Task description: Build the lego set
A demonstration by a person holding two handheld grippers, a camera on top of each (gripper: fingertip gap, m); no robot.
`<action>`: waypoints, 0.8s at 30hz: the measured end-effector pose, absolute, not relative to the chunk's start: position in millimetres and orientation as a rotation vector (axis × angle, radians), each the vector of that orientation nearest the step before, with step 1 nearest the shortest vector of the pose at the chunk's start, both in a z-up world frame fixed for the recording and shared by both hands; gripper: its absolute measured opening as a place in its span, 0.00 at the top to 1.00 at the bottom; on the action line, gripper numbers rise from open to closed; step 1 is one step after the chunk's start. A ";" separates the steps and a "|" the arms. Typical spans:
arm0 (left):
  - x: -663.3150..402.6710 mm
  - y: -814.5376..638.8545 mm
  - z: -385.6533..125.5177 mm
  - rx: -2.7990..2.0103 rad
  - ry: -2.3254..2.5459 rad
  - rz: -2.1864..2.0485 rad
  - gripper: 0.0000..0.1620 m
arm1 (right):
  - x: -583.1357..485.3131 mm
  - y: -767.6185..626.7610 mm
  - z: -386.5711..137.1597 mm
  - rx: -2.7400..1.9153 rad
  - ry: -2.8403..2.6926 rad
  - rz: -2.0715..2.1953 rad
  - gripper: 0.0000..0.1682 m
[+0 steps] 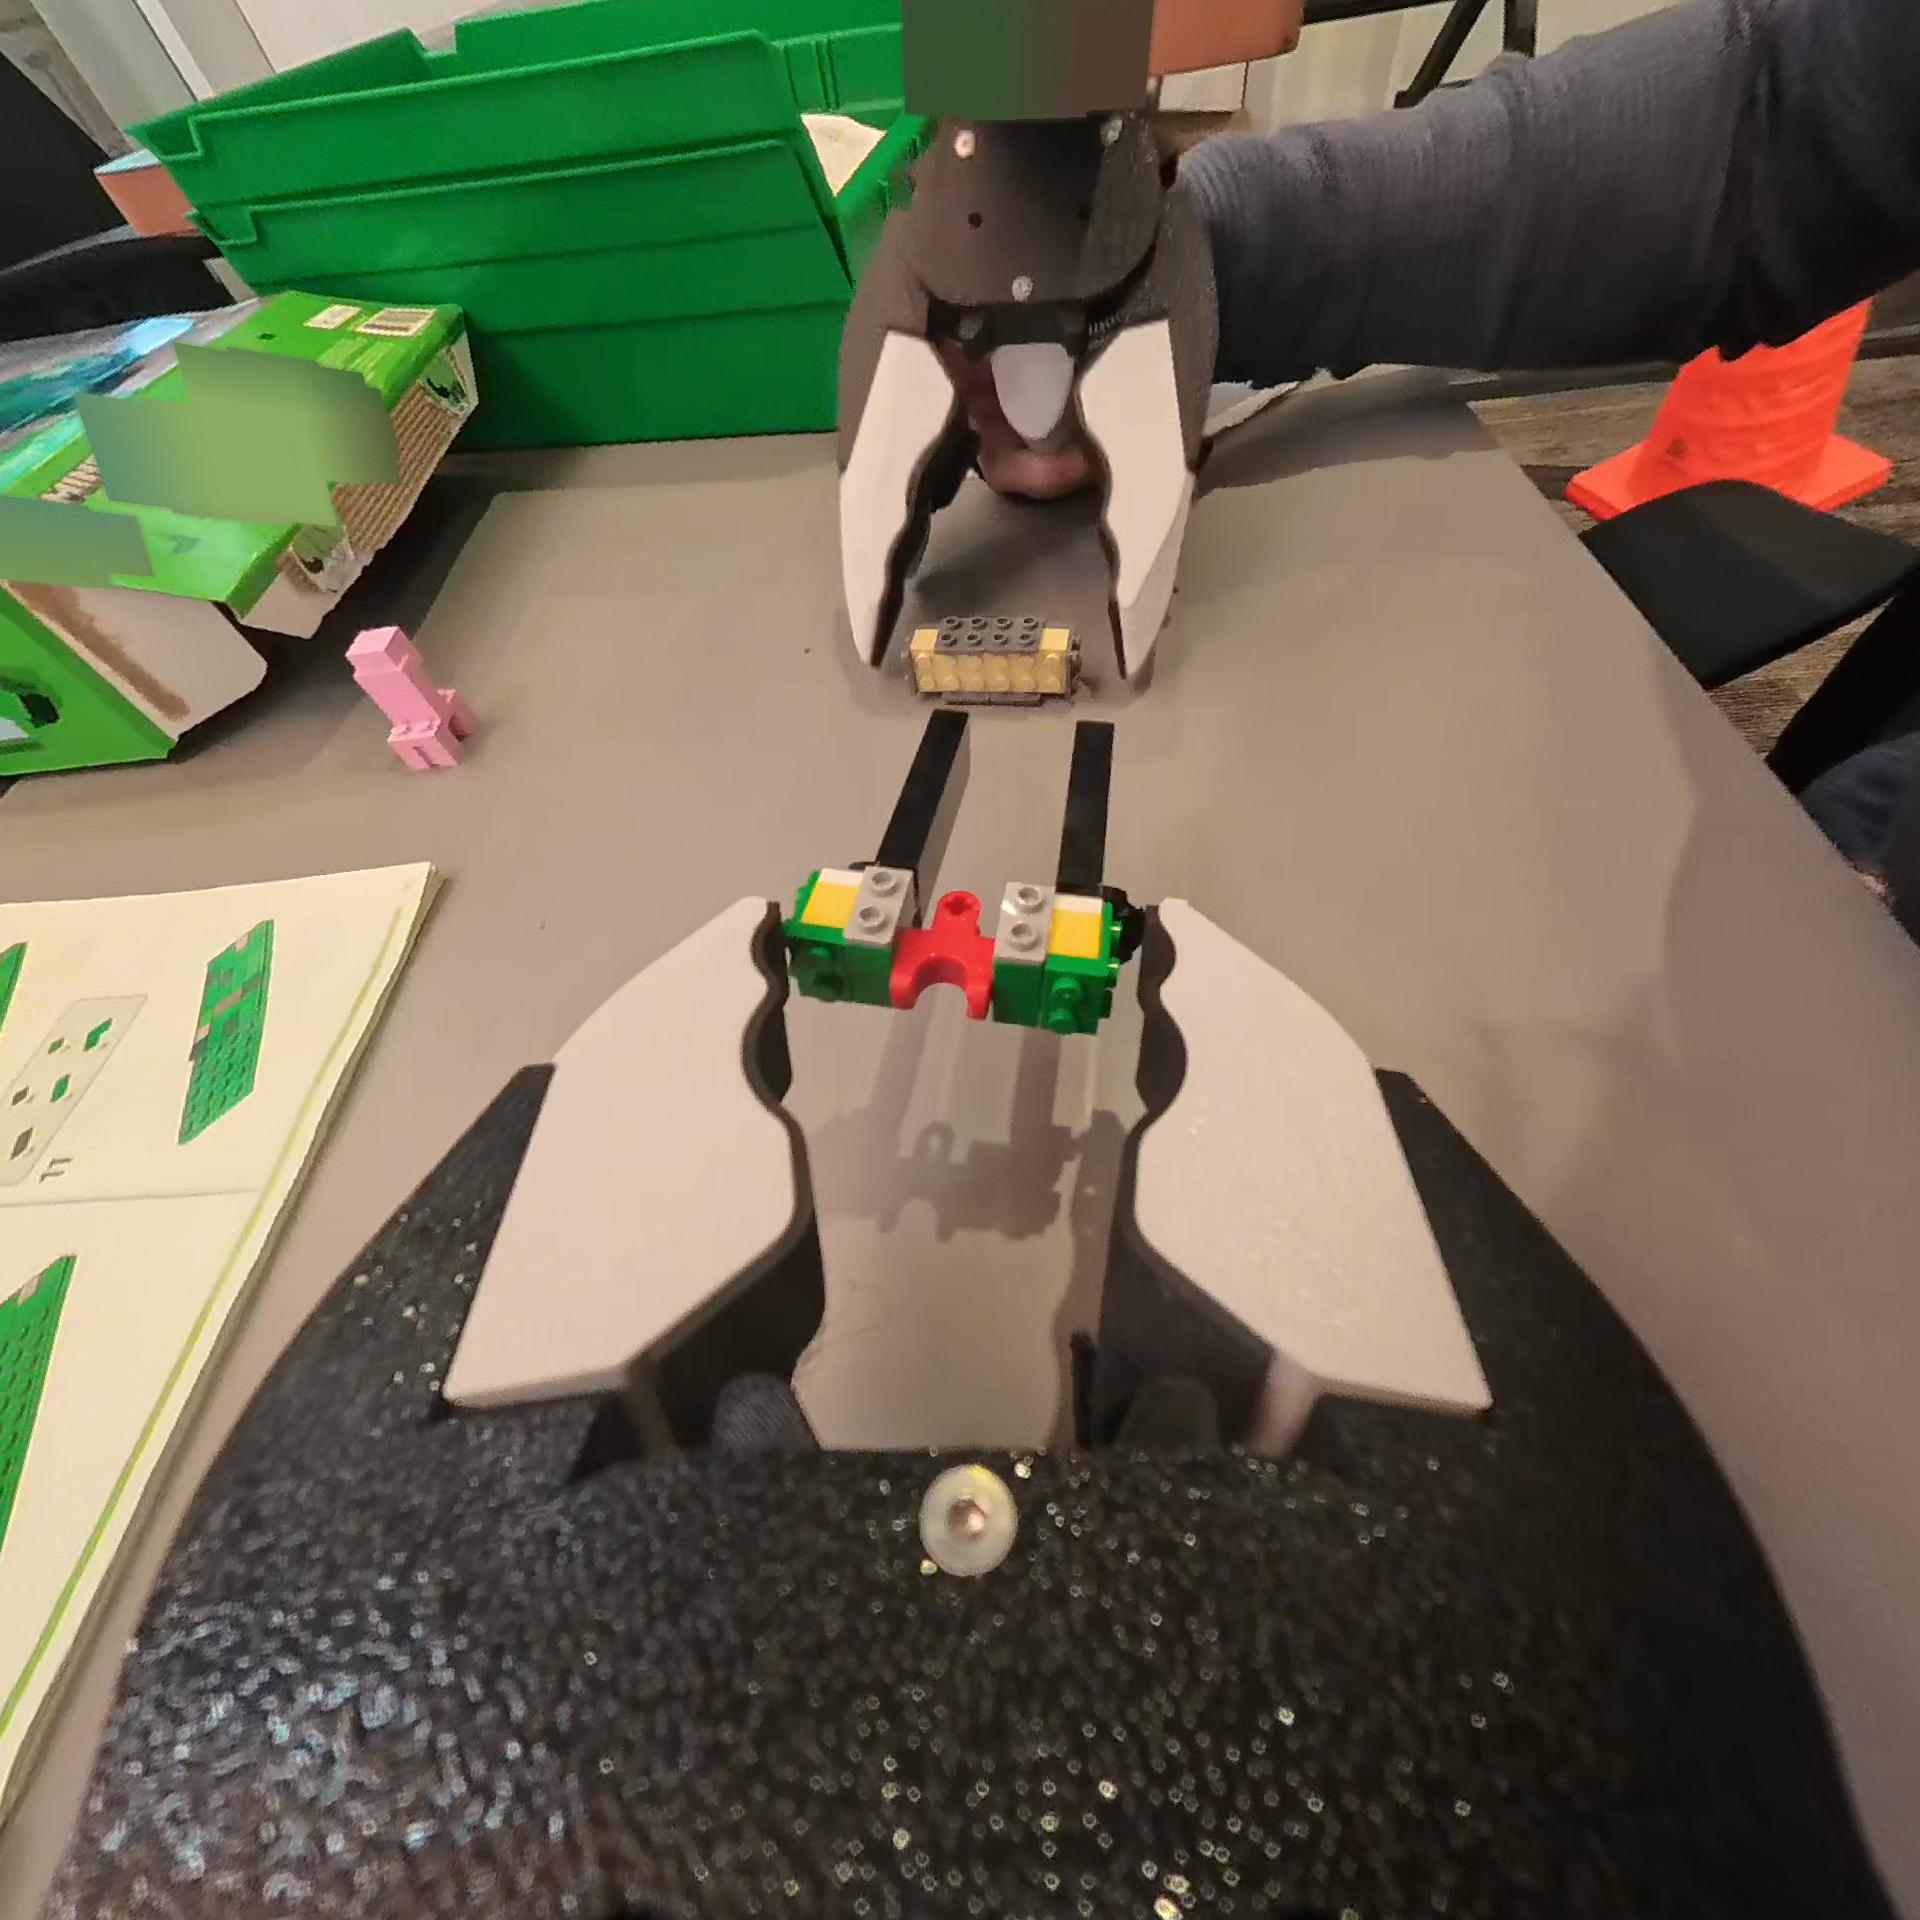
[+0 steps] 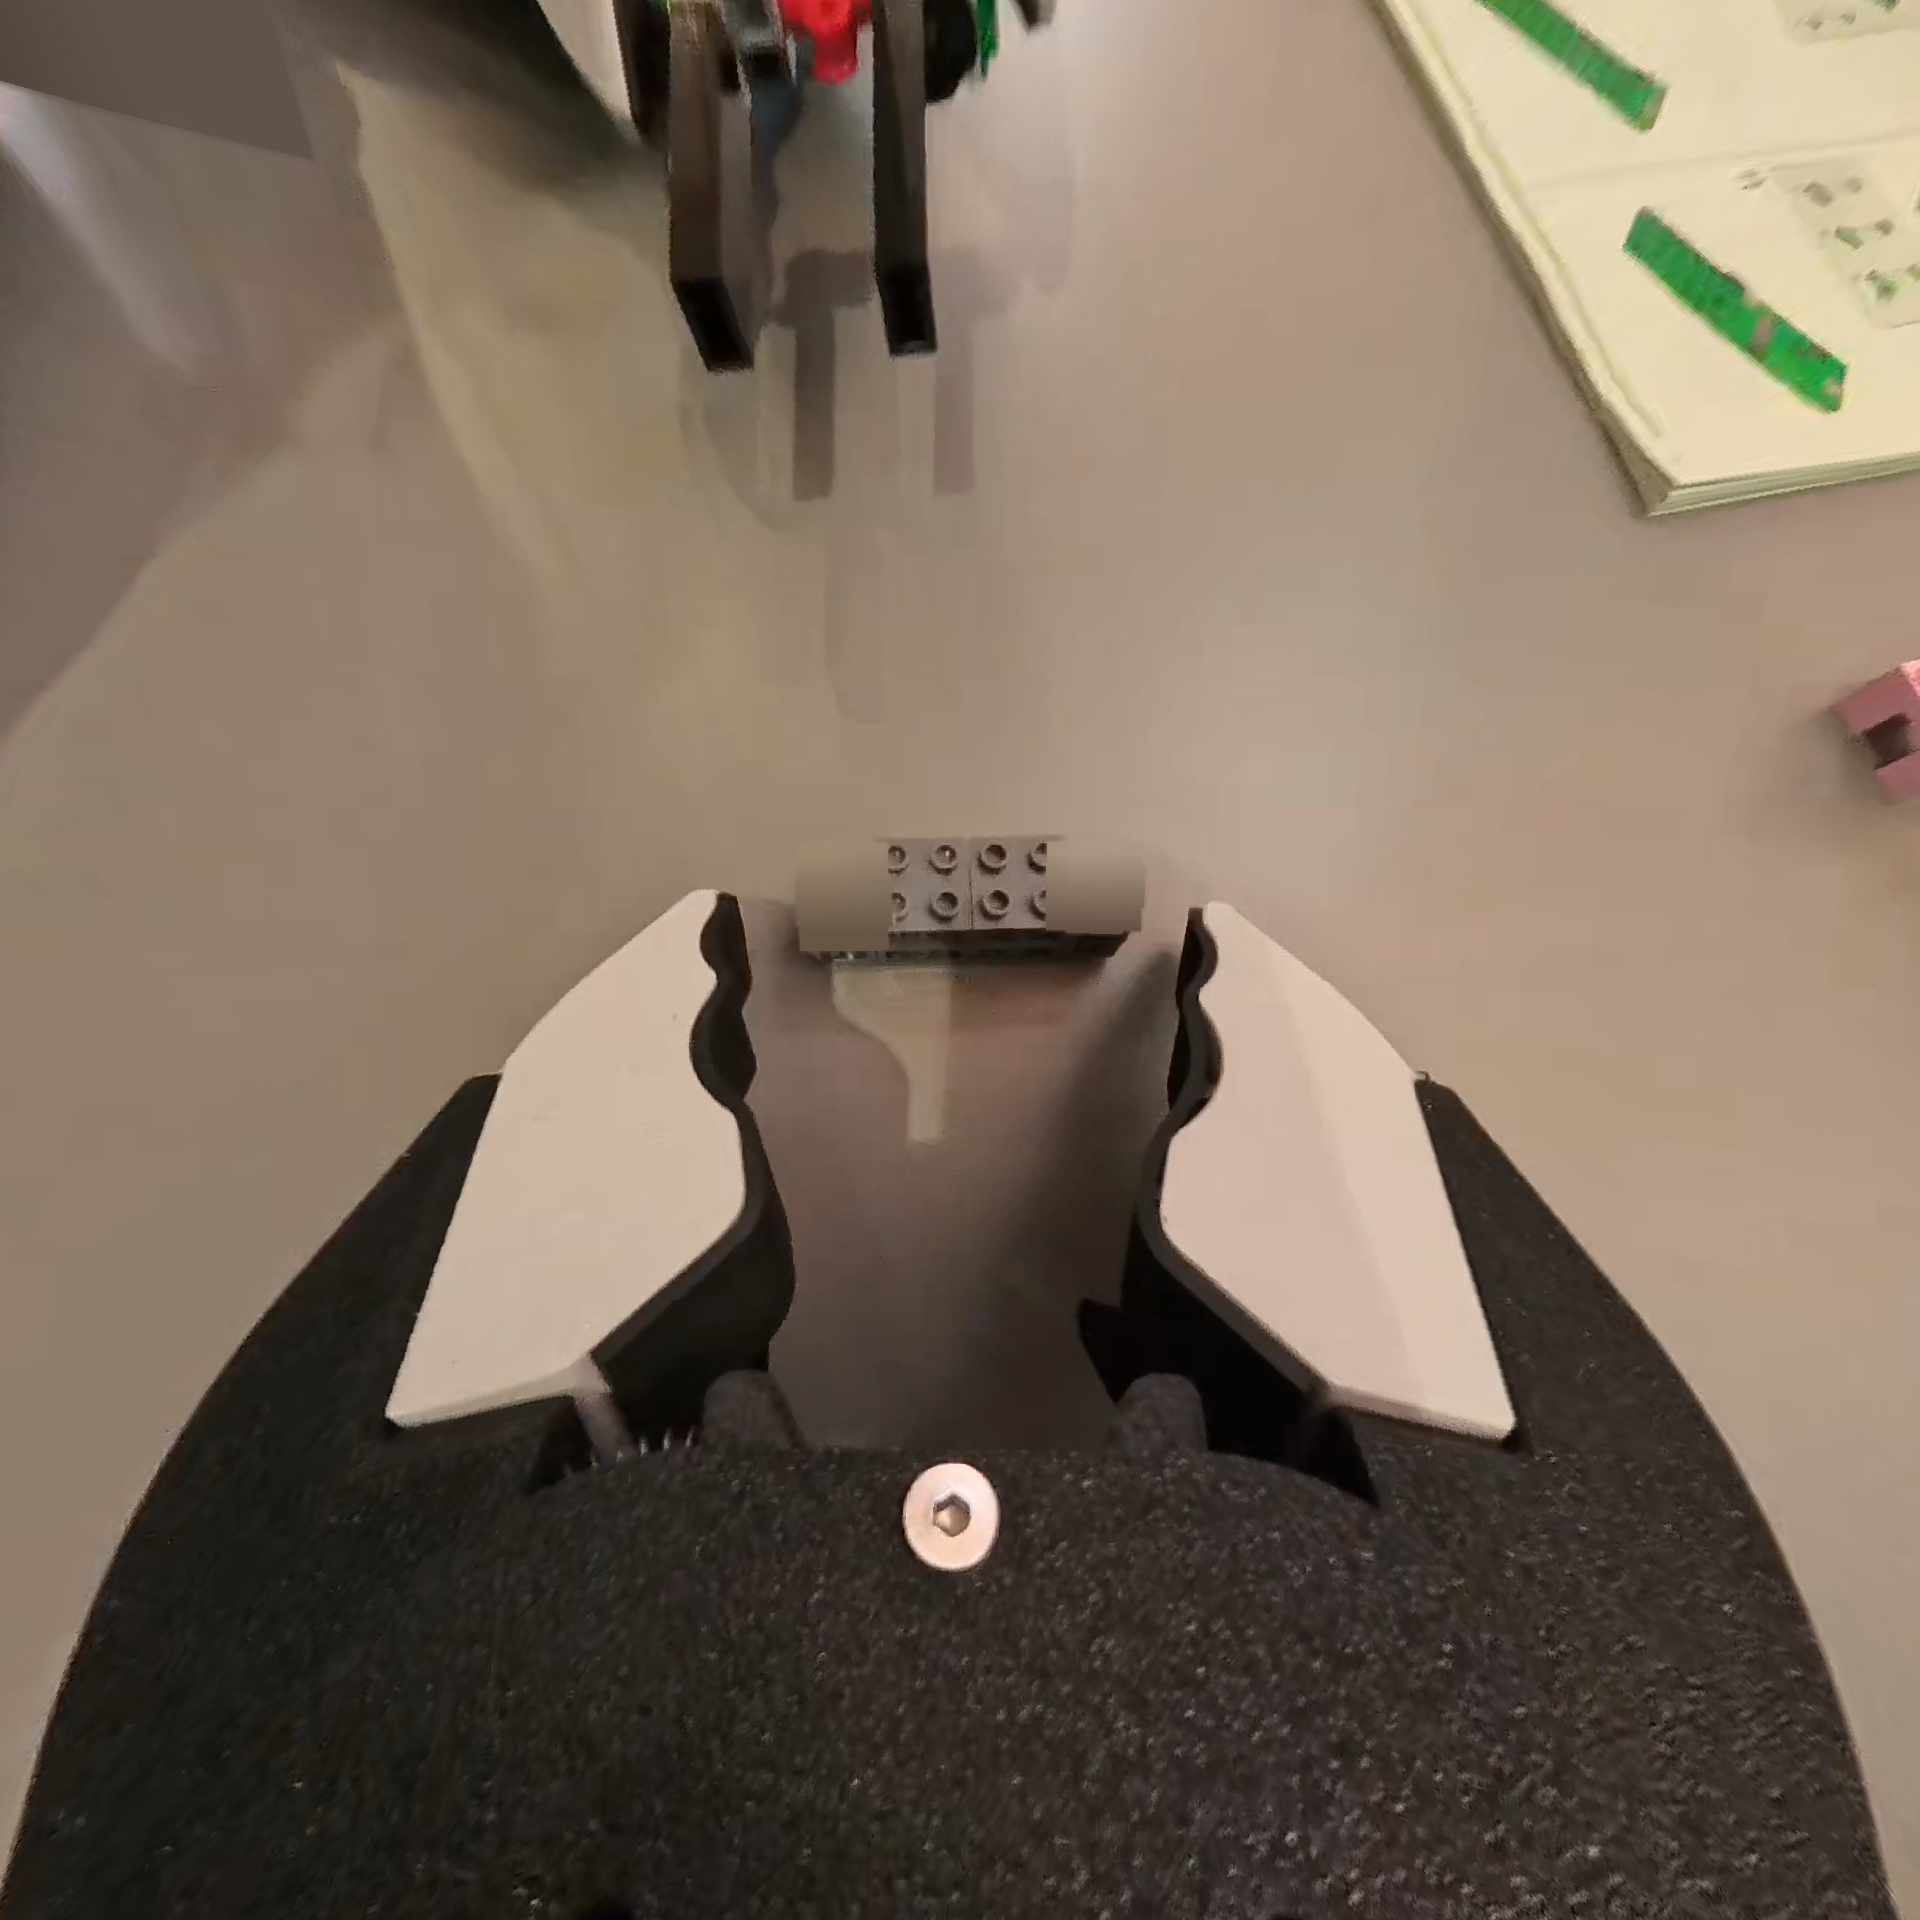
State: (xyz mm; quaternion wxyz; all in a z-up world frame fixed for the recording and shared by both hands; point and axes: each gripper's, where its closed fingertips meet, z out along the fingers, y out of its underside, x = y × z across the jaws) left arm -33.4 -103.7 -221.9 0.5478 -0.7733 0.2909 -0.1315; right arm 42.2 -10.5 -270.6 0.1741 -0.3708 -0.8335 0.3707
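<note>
My left gripper (image 1: 951, 961) is shut on a small Lego assembly (image 1: 951, 951) of green, yellow, grey and red bricks. It holds the assembly above the grey table (image 1: 1351, 831), with two long black beams (image 1: 925, 795) pointing forward. The assembly also shows blurred at the top of the right wrist view (image 2: 810, 156). A tan and dark grey brick block (image 1: 992, 660) lies on the table just past the beams. My right gripper (image 1: 997, 655) faces me, open, with its fingertips on either side of that block (image 2: 971, 894) and gaps on both sides (image 2: 961, 925).
An instruction booklet (image 1: 156, 1091) lies at the left; it also shows in the right wrist view (image 2: 1683, 239). A pink Lego figure (image 1: 410, 707), a green set box (image 1: 208, 499) and stacked green bins (image 1: 540, 229) stand behind. An orange cone (image 1: 1756, 416) and a black chair (image 1: 1766, 582) are off the right edge.
</note>
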 end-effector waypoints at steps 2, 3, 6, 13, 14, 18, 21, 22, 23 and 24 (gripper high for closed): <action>-32.4 -102.0 -222.1 -1.829 0.699 -0.319 0.60 | 41.4 -13.2 -274.0 -1.056 -2.392 1.031 0.53; -32.2 -101.1 -222.4 -1.829 0.703 -0.320 0.60 | 40.6 -13.9 -274.5 -1.063 -2.398 1.033 0.53; -32.1 -99.4 -223.8 -1.832 0.714 -0.317 0.60 | 39.5 -13.4 -274.1 -1.070 -2.392 1.041 0.56; -35.4 -98.7 -224.2 -1.826 0.711 -0.292 0.60 | 36.7 -15.8 -272.3 -1.076 -2.363 1.038 0.63; -36.1 -99.4 -224.3 -1.823 0.710 -0.288 0.60 | 35.3 -16.6 -271.9 -1.073 -2.355 1.031 0.63; -41.7 -102.4 -221.9 -1.804 0.696 -0.265 0.60 | 23.2 -27.7 -262.3 -1.038 -2.292 1.077 0.63; -46.2 -105.2 -220.2 -1.795 0.686 -0.255 0.60 | 9.9 -41.6 -249.2 -0.992 -2.216 1.166 0.63; -47.5 -106.3 -219.8 -1.792 0.683 -0.252 0.60 | 6.2 -46.5 -245.8 -0.986 -2.199 1.201 0.63; -48.9 -107.3 -219.1 -1.785 0.678 -0.249 0.60 | 2.8 -50.7 -242.8 -0.979 -2.183 1.234 0.63; -49.5 -108.9 -218.0 -1.776 0.676 -0.253 0.60 | -0.6 -53.7 -240.0 -0.969 -2.166 1.255 0.63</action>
